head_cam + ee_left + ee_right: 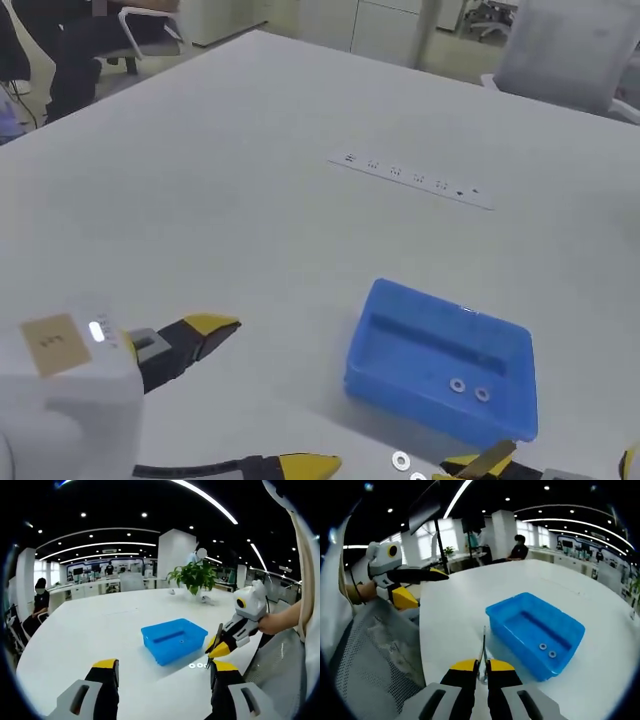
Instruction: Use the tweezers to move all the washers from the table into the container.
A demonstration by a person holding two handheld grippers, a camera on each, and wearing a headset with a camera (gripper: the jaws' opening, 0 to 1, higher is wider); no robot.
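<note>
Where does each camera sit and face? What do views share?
Head view: on the headset, facing forward and down at table and blue container; left claw low left, right claw bottom edge.
Left gripper view: on the left claw, along its open jaws toward the container; right claw, tweezers, hand at right.
Right gripper view: on the right claw, shut on the tweezers, facing the container; left claw upper left.
All three share the container.

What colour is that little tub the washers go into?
Blue; the container shows best in the right gripper view.
</note>
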